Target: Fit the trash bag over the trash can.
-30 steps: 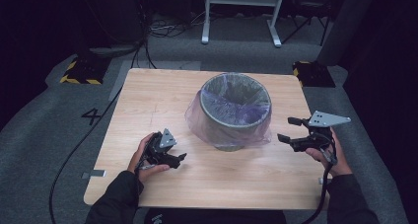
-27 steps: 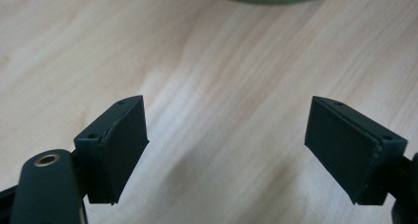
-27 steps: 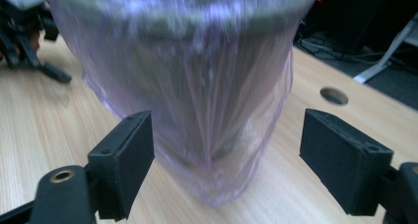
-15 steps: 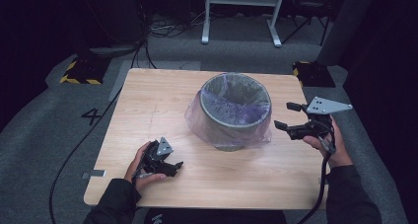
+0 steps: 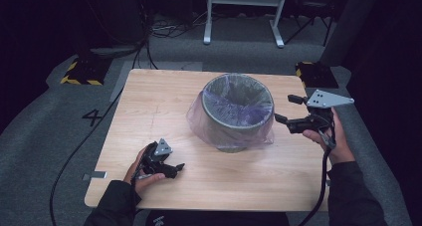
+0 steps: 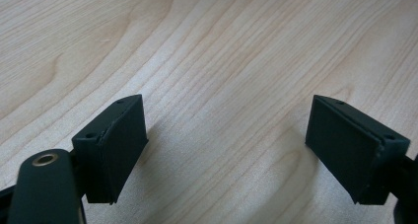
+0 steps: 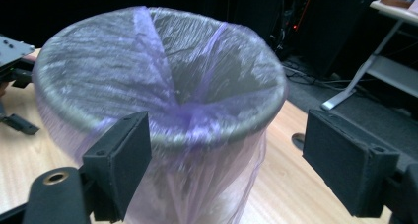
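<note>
We start at the left, where our left gripper (image 5: pixel 171 167) sits low on the wooden table (image 5: pixel 149 106), near its front edge and well apart from everything else. In the left gripper view its jaws stand wide apart with only bare wood grain between them, so it holds nothing.

In the middle of the table stands the bin (image 5: pixel 238 111), upright, lined with a thin purple bag (image 7: pixel 197 110) whose top is folded over the rim and hangs loosely down the outside.

At the right, our right gripper (image 5: pixel 288 110) hovers just beside the bin's rim, jaws spread and empty. In the right gripper view the rim and the gathered fold of plastic lie between and just beyond the jaws.

We judge the risks lie here. The film is flimsy, so a pinch that catches too little may slip off, and a hard pull may tear it. The bin looks light; with our left gripper far away and not steadying it, a sideways tug on the bag could drag or tip the bin.
</note>
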